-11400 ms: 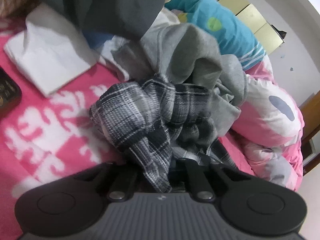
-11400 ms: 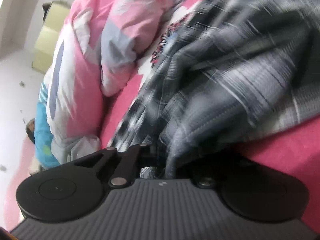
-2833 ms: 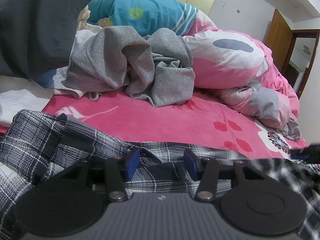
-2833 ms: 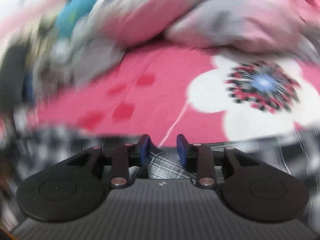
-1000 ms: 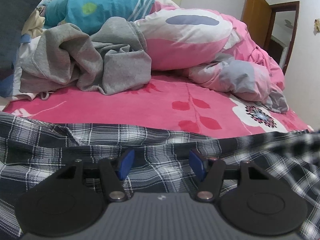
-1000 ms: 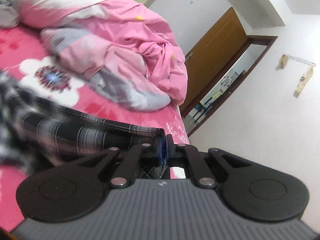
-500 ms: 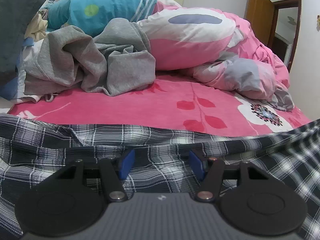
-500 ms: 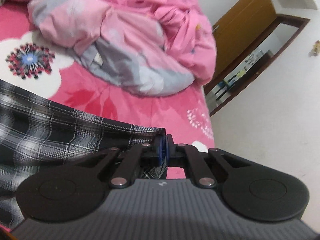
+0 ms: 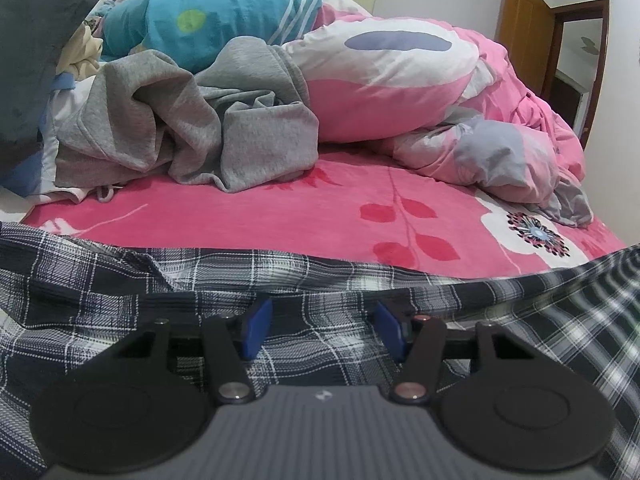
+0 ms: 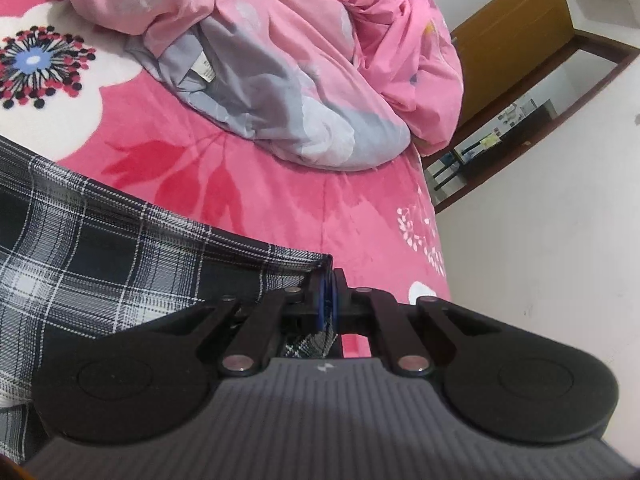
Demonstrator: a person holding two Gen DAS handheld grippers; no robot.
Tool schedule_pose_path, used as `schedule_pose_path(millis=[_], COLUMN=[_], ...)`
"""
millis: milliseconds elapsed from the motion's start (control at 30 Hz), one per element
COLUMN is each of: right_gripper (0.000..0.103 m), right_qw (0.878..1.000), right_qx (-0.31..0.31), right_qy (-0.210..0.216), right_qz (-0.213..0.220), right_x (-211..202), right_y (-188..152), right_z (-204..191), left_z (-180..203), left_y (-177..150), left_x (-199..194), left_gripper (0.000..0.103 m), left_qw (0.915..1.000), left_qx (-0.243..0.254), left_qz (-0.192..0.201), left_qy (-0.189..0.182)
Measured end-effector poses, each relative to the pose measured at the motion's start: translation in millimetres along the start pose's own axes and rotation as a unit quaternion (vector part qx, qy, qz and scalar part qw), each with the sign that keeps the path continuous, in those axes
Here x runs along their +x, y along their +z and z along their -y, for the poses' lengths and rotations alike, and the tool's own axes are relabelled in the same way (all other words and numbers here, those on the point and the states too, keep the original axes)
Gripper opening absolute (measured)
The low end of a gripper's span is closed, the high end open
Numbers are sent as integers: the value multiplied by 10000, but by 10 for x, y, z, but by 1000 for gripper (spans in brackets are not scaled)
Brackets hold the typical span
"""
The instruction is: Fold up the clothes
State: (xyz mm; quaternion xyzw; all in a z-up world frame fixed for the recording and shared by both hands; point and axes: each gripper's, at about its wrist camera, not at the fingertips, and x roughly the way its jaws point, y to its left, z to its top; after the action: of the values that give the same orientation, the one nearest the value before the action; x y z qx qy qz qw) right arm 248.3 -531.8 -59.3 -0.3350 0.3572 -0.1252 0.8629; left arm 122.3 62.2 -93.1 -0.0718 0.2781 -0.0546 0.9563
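Right gripper (image 10: pixel 328 294) pinches the plaid shirt (image 10: pixel 100 248) corner; left gripper (image 9: pixel 322 330), jaws apart and closing, straddles the cloth.

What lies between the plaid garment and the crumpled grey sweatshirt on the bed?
Only bare pink floral blanket separates the plaid garment from the grey sweatshirt; nothing else lies on that stretch. The left wrist view shows this.

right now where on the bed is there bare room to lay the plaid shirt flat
Free: the pink sheet between the plaid shirt and the grey hoodie, reaching right to the flower print. Crowded: hoodie and pink duvet behind.
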Motion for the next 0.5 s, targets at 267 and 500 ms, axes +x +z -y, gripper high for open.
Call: schedule_pose_path(millis=[267, 500], right_gripper=[2, 3], right_qw=[9999, 9955], right_qx=[-46, 531], right_qy=[115, 701], right_qz=[-39, -339], right_x=[250, 596], right_y=[75, -79], right_z=[-83, -55], left_z=[-13, -2], left_y=[5, -6], left_x=[9, 23], left_gripper=[58, 58], left_qw=[10000, 10000], left_qx=[7, 30], left_qz=[-15, -35], left_qy=[-3, 22])
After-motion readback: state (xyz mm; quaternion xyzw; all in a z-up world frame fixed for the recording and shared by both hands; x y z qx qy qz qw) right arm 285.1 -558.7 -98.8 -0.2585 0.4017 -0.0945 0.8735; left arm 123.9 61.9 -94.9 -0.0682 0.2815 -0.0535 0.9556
